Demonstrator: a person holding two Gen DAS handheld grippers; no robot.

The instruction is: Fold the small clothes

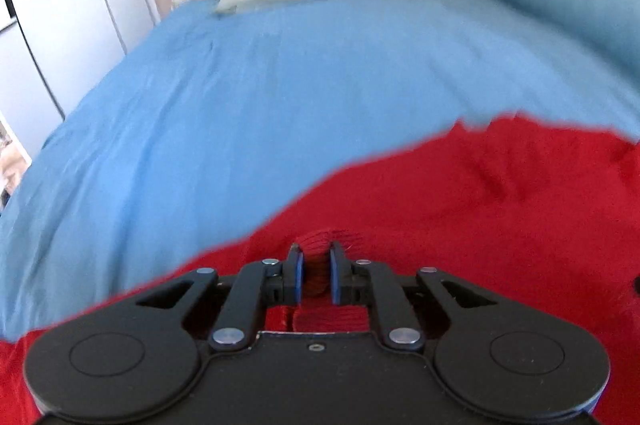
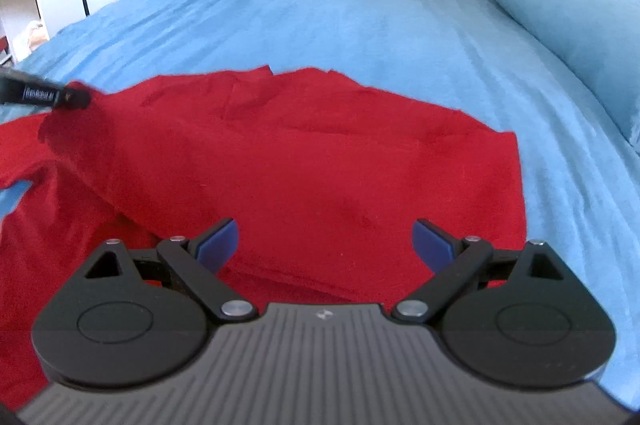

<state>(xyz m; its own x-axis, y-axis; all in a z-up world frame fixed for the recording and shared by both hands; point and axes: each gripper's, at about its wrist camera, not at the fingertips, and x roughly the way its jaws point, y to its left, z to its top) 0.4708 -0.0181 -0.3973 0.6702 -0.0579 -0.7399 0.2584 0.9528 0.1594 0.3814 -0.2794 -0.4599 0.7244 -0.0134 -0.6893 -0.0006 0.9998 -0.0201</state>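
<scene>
Clearly, garment: a red garment (image 2: 304,153) lies spread and rumpled on the blue bed cover (image 2: 360,25), near its front edge.
Left tool: the left tool (image 1: 317,275) has its jaws drawn narrow on a bunched fold of the red cloth, pinched between the blue pads (image 1: 299,275).
Right tool: the right tool (image 2: 325,245) hangs over the garment with jaws wide and nothing between them.
Handling: it looks light, soft and limp, so it will likely sag and drag when lifted; not fragile, and the weave should give grip.
Where to hold: an outer edge or corner looks the best place to take hold.
Hard to tell: what kind of garment it is; its near hem is hidden behind the tool bodies; the left view is blurred.
</scene>
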